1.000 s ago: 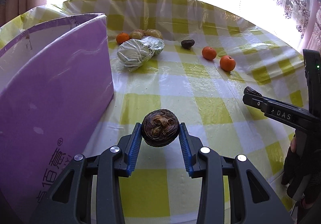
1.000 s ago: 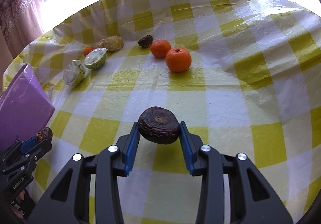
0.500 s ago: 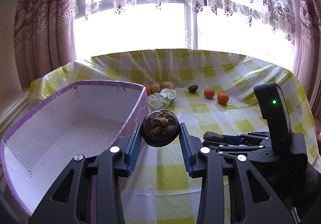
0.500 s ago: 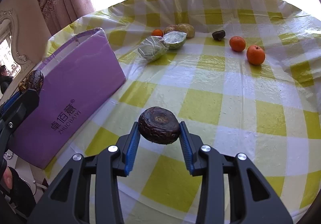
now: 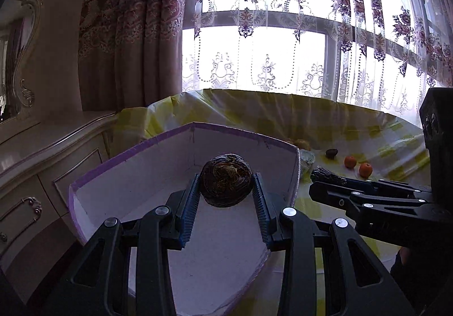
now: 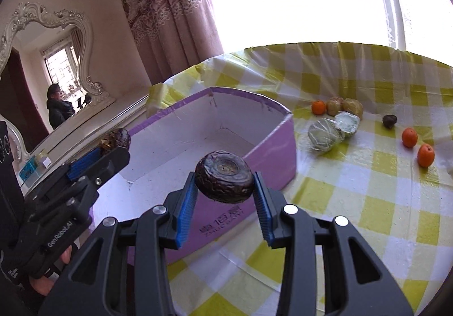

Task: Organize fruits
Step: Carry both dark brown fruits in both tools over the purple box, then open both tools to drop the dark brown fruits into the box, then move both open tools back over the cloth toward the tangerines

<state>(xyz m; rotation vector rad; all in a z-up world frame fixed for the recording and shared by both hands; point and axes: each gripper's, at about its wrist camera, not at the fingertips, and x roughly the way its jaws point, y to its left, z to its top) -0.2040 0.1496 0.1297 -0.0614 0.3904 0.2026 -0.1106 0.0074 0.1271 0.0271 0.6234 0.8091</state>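
Checked tablecloth (image 6: 354, 202) right of purple box (image 6: 280, 146) bare; box floor clear.

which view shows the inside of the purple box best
The left wrist view: it looks straight down into the purple box, showing its white floor and inner walls, with nothing lying inside. The right wrist view shows the purple box from the side, mostly its outer wall and only part of the floor.
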